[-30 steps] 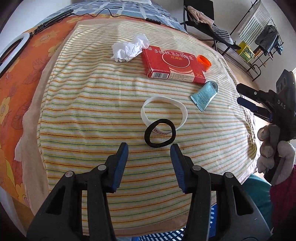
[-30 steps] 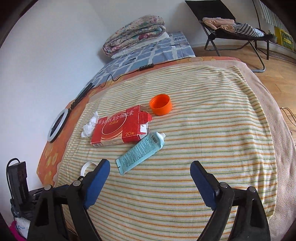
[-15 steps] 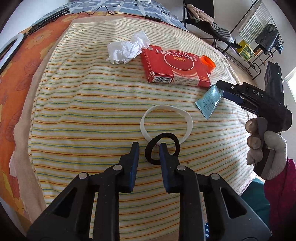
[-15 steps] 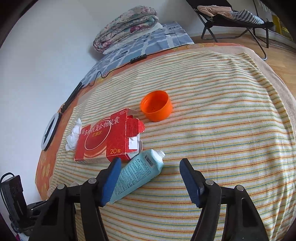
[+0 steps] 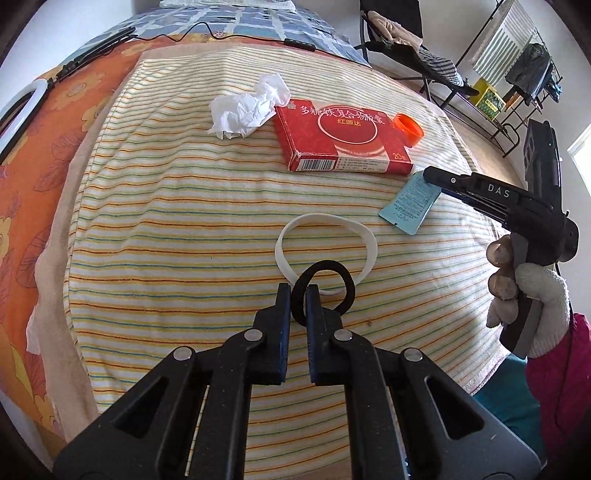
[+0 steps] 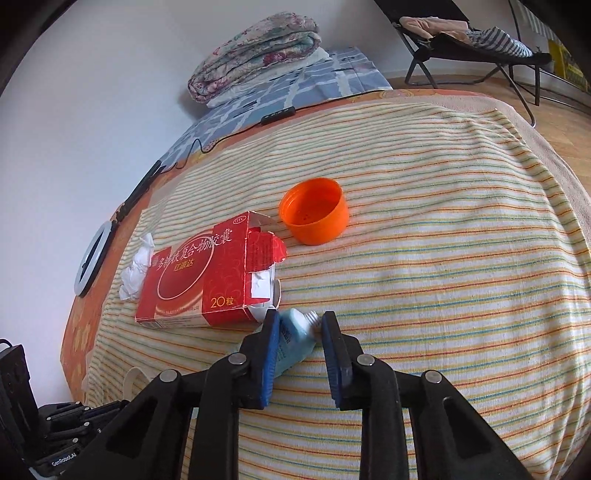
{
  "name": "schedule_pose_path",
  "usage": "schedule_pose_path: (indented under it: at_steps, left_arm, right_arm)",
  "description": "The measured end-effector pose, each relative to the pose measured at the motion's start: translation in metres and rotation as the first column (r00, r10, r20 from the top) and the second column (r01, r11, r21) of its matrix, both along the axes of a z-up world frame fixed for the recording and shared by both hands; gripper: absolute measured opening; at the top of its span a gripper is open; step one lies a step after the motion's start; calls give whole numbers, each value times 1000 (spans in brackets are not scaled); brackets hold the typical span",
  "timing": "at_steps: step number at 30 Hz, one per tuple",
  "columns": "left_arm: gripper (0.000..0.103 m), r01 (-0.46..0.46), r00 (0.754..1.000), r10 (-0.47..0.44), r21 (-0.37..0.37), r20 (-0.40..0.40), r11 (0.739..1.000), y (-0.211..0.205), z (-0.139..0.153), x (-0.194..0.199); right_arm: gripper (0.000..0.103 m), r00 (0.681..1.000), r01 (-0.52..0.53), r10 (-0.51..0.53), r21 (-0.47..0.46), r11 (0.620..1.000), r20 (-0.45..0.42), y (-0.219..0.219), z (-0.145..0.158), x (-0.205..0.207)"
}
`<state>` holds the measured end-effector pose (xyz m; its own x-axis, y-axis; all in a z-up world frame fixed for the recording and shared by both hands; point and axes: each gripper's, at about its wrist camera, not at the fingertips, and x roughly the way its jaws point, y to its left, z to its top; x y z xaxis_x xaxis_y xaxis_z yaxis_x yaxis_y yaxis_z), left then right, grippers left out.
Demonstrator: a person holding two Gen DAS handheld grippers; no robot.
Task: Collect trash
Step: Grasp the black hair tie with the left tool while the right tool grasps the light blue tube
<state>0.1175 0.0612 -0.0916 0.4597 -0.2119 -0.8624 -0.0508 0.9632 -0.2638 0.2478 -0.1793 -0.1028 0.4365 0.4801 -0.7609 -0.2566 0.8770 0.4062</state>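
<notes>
On the striped cloth (image 5: 166,229) lie a crumpled white tissue (image 5: 247,107), a red medicine box (image 5: 343,136), an orange cap (image 5: 408,129), a pale blue tube (image 5: 410,203), a white band (image 5: 325,251) and a black hair tie (image 5: 325,288). My left gripper (image 5: 298,291) is shut on the near edge of the black hair tie. My right gripper (image 6: 299,321) straddles the blue tube (image 6: 295,339), its jaws narrowed around the tube's neck with a small gap on the right side. The red box (image 6: 207,273) and orange cap (image 6: 314,216) lie just beyond.
A ring light (image 5: 18,107) and a cable (image 5: 207,33) lie at the bed's far left. Folded blankets (image 6: 255,55) sit at the head of the bed. A folding chair (image 6: 472,37) and a drying rack (image 5: 517,74) stand beyond the bed.
My left gripper moved forward and closed on the black hair tie. My right gripper advanced to the blue tube and narrowed its jaws around it.
</notes>
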Motion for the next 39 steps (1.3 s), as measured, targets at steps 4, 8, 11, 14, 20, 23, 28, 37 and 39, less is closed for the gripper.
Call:
schedule_pose_path:
  at_steps: [4, 8, 11, 14, 20, 23, 28, 37, 39]
  left_arm:
    - [6, -3, 1000, 3, -2, 21, 1000, 2, 8, -3]
    - [6, -2, 1000, 2, 9, 28, 1000, 1, 10, -4]
    - [6, 1, 1000, -1, 15, 30, 1000, 0, 11, -6]
    - [6, 5, 999, -7, 29, 37, 1000, -3, 13, -8]
    - [6, 12, 998, -15, 44, 56, 999, -7, 20, -13]
    - [6, 17, 998, -20, 41, 64, 999, -9, 24, -16]
    - [6, 35, 996, -39, 52, 82, 998, -16, 31, -25]
    - [6, 67, 989, -76, 69, 125, 995, -31, 48, -52]
    - [6, 76, 987, -85, 75, 134, 994, -35, 51, -58]
  right_arm:
    - [21, 1000, -9, 9, -16, 1000, 30, 1, 7, -7]
    - [20, 998, -19, 21, -28, 999, 66, 1, 18, -15]
    - [19, 995, -23, 27, -43, 999, 100, 2, 28, -21]
    - [19, 990, -26, 34, -62, 998, 139, 2, 39, -28]
    - [19, 978, -31, 50, -93, 995, 204, 2, 57, -39]
    - [19, 972, -43, 66, -106, 993, 224, 3, 63, -46]
    - [19, 965, -60, 88, -118, 991, 248, 0, 72, -64]
    - [19, 953, -71, 106, -131, 989, 283, -23, 88, -104]
    - [19, 953, -74, 107, -124, 989, 283, -29, 92, -114]
